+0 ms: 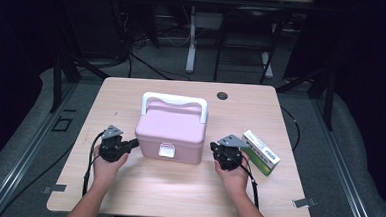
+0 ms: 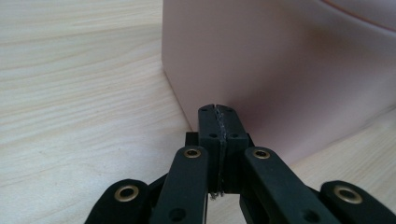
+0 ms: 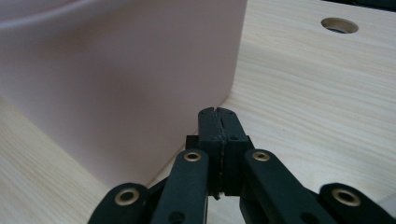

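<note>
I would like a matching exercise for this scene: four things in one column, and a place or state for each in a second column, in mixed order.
Things:
1. pink box
2. green and white carton
3. left gripper
4. table hole

Places or states:
A. near the table's far edge, beyond the box
B. in the middle of the table, white handle on top, front latch closed
C. lying flat near the table's right edge, by the right gripper
D. jaws shut, empty, tips at the box's left side

Pairs: 1-B, 2-C, 3-D, 4-A

Black claws [image 2: 218, 112], brass rivets, trailing cables
</note>
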{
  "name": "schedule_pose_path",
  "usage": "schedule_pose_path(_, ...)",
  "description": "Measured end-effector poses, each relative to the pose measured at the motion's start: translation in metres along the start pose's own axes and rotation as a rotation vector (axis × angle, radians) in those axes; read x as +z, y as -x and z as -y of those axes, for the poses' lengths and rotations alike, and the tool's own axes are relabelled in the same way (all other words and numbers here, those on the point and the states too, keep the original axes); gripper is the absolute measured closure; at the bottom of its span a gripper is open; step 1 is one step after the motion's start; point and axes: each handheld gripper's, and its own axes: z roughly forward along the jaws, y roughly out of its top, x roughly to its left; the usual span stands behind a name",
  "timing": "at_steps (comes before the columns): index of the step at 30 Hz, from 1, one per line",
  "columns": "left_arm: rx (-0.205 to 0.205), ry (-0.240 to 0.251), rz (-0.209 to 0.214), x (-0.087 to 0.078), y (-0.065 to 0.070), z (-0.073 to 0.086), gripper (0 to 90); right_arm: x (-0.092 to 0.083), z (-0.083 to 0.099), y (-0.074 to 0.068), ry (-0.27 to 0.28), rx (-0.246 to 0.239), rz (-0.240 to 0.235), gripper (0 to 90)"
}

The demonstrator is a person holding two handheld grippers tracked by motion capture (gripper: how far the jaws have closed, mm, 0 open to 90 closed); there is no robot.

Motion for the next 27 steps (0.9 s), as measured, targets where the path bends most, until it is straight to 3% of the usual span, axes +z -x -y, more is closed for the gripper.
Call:
schedule_pose_path(4,-0.006,0.007,0.016,-0.001,0.001,0.000,89.9,0.001,-0.001,-0.003,0.029,0.008,-0.003,90.0)
schedule_pose_path(13,0.046,-0.002,0.053,0.001,0.019,0.000,89.9,0.002,-0.004,0.002,0.038,0.034,0.004,90.0)
schedule_pose_path(16,0.040,0.004,0.059,0.001,0.020,-0.001,89.9,0.000,-0.004,0.005,0.042,0.045,-0.001,90.0)
schedule_pose_path(21,0.028,0.007,0.034,0.003,0.022,-0.005,89.9,0.002,-0.002,0.005,0.028,0.038,-0.001,90.0)
schedule_pose_path(27,0.033,0.001,0.052,0.002,0.022,-0.005,90.0,0.002,-0.002,0.006,0.017,0.052,-0.014,90.0)
